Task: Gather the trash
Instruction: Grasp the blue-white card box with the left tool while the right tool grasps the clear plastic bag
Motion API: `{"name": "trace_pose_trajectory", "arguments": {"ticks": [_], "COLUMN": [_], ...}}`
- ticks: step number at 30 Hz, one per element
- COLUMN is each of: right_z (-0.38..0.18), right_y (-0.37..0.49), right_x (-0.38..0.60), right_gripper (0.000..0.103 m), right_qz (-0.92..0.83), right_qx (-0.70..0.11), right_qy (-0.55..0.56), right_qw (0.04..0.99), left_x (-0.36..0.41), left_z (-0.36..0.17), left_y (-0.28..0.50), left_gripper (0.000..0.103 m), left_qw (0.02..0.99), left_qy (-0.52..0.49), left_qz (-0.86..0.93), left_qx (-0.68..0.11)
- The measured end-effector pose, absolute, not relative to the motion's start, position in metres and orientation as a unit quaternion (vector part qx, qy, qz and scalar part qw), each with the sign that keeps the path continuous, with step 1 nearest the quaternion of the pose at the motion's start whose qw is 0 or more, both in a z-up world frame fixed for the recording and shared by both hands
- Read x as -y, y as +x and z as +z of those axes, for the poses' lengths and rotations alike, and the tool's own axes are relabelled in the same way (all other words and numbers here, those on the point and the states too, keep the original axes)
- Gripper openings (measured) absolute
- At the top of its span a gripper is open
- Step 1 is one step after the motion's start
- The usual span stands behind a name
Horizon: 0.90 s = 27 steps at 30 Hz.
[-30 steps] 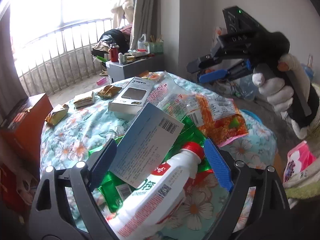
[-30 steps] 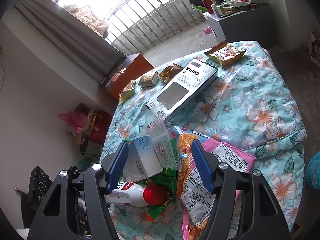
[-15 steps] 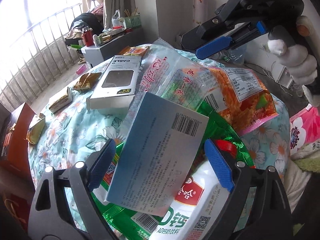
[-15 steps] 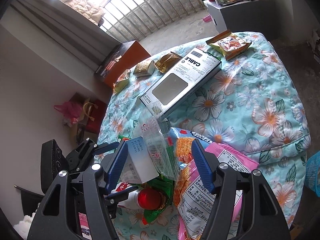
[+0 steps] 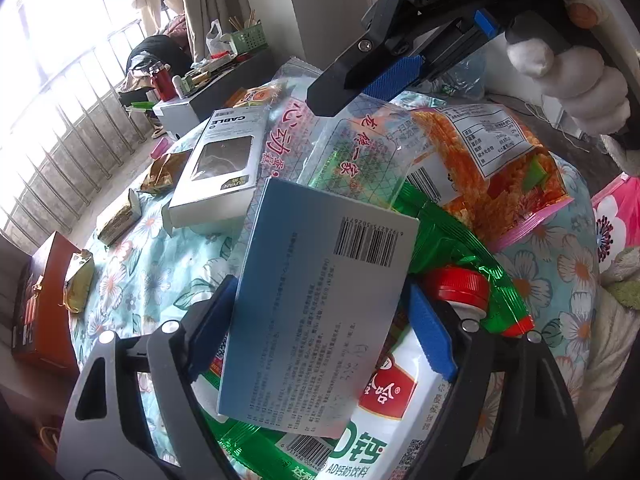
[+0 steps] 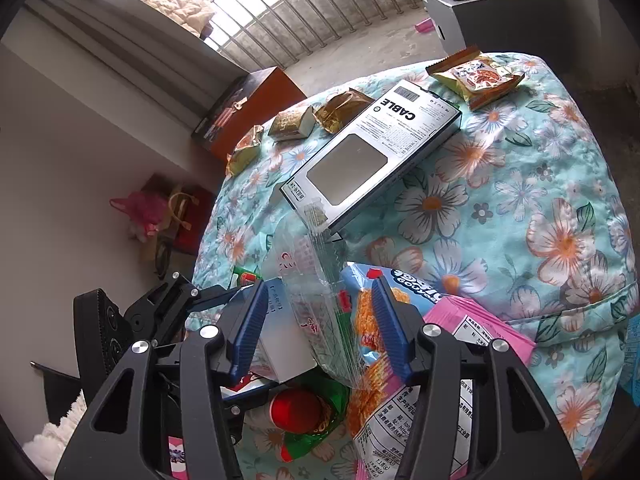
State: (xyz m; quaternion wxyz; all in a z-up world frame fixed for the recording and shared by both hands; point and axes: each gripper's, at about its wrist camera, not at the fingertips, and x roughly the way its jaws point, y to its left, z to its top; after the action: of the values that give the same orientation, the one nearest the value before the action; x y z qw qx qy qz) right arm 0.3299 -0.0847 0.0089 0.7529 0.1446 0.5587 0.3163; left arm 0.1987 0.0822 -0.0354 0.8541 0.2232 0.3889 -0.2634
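A pile of trash lies on the floral tablecloth [image 6: 500, 208]. My left gripper [image 5: 324, 328] is open around a light blue carton [image 5: 320, 320] that leans on a white bottle with a red cap [image 5: 456, 288] and a green wrapper [image 5: 452, 240]. My right gripper [image 6: 320, 328] is open, its jaws either side of a clear plastic bag [image 6: 320, 304] standing up from the pile; it also shows in the left wrist view [image 5: 384, 76]. An orange snack bag [image 5: 488, 168] lies beside it. The blue carton shows in the right wrist view [image 6: 280, 344].
A grey CABLE box [image 6: 372, 156], several gold wrappers [image 6: 340, 110] and a snack packet [image 6: 476, 76] lie farther back on the table. An orange box [image 6: 248, 108] stands on the floor at the left, a grey cabinet [image 6: 492, 16] behind.
Both grippers have come lower and closer to the pile. The blue carton now sits between the left jaws, and the clear bag between the right jaws.
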Motion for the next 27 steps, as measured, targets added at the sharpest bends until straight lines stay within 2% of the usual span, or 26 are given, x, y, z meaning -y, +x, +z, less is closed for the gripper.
{"name": "trace_pose_trajectory", "arguments": {"ticks": [7,9,13,18,27], "right_z": [0.013,0.014,0.017,0.022,0.042], "right_y": [0.326,0.325,0.324,0.323,0.316], "right_x": [0.083,0.083,0.082,0.081,0.080], "right_gripper": [0.033,0.025,0.017,0.013,0.012], "right_qz": [0.325,0.327,0.331,0.338,0.358], "right_qx": [-0.554,-0.552,-0.547,-0.538,-0.510], "right_qy": [0.140,0.139,0.144,0.149,0.149], "right_qw": [0.754,0.755,0.755,0.758,0.768], "left_x": [-0.085,-0.087,-0.092,-0.102,-0.128], "left_z": [-0.030,-0.027,-0.022,-0.016,0.004], "left_y": [0.198,0.195,0.191,0.186,0.182], "left_gripper": [0.074,0.074,0.074,0.074,0.074], "left_qw": [0.860,0.864,0.871,0.880,0.904], "left_qy": [0.219,0.217,0.208,0.194,0.149], "left_qz": [-0.267,-0.269,-0.274,-0.268,-0.245], "left_qx": [-0.375,-0.366,-0.351,-0.339,-0.316]}}
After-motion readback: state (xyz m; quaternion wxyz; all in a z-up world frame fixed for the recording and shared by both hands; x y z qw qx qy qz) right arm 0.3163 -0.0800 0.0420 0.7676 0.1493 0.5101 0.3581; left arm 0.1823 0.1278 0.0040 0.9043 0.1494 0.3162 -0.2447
